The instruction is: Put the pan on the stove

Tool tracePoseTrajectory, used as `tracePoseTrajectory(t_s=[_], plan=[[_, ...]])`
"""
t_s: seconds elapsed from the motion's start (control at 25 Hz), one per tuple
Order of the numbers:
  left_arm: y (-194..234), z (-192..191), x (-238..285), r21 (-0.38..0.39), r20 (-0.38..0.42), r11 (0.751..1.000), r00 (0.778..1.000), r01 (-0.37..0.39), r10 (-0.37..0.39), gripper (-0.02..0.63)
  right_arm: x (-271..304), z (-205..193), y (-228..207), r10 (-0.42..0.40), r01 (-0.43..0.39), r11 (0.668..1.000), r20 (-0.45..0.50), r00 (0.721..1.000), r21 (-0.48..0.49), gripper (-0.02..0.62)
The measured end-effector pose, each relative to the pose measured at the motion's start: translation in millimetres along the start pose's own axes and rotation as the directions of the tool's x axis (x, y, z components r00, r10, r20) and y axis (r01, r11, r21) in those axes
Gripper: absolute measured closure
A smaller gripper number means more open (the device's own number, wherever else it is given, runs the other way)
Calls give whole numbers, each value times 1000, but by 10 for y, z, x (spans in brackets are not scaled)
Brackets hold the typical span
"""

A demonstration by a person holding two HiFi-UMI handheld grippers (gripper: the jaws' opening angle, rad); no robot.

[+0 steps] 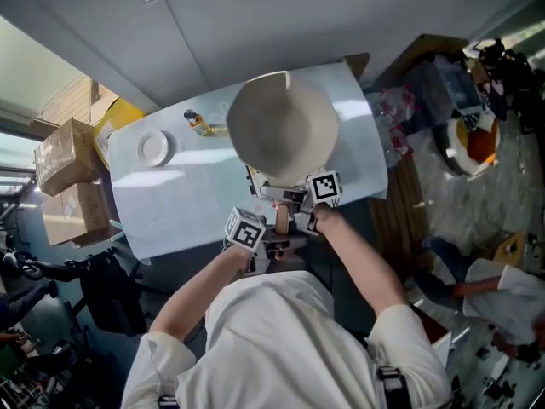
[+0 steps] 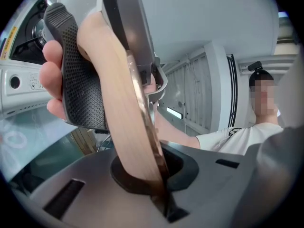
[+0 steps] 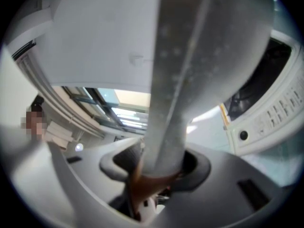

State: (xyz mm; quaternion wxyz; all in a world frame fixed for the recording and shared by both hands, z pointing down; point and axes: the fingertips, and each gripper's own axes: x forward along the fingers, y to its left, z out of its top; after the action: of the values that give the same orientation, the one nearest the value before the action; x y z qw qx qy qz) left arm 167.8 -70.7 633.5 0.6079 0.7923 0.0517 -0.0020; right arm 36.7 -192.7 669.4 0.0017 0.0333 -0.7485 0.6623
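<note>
A pale grey pan (image 1: pixel 283 126) hangs bottom-up over the table, held by its handle with both grippers. My left gripper (image 1: pixel 271 244) is shut on the wooden end of the handle (image 2: pixel 128 127), nearest my body. My right gripper (image 1: pixel 285 196) is shut on the grey metal neck of the handle (image 3: pixel 173 103), closer to the bowl. The pan's underside (image 3: pixel 118 32) fills the top of both gripper views. A white stove (image 3: pixel 270 103) with a black burner and knobs shows beside the pan, and its panel (image 2: pixel 19 75) is at the left edge of the left gripper view. In the head view the pan hides it.
The table (image 1: pixel 170 203) has a pale cover; a small white plate (image 1: pixel 154 148) and a small bottle (image 1: pixel 198 123) stand on it left of the pan. Cardboard boxes (image 1: pixel 64 156) are stacked beyond its left end. A person (image 2: pixel 237 132) in a white shirt stands nearby.
</note>
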Motion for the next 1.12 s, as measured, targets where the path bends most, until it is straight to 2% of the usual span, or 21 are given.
tracePoseTrajectory(t_s=[0.4, 0.8, 1.12], plan=[[404, 41, -97, -31, -12, 999, 1000, 20, -21, 583, 70, 113, -468, -17, 16, 1000, 4, 1000, 15, 394], [588, -38, -79, -75, 1, 996, 999, 39, -39, 583, 88, 62, -658, 8, -8, 999, 2, 1000, 31, 394], [782, -166, -112, -93, -10, 996, 1000, 19, -20, 583, 111, -20, -831, -20, 20, 999, -12, 1000, 38, 394]])
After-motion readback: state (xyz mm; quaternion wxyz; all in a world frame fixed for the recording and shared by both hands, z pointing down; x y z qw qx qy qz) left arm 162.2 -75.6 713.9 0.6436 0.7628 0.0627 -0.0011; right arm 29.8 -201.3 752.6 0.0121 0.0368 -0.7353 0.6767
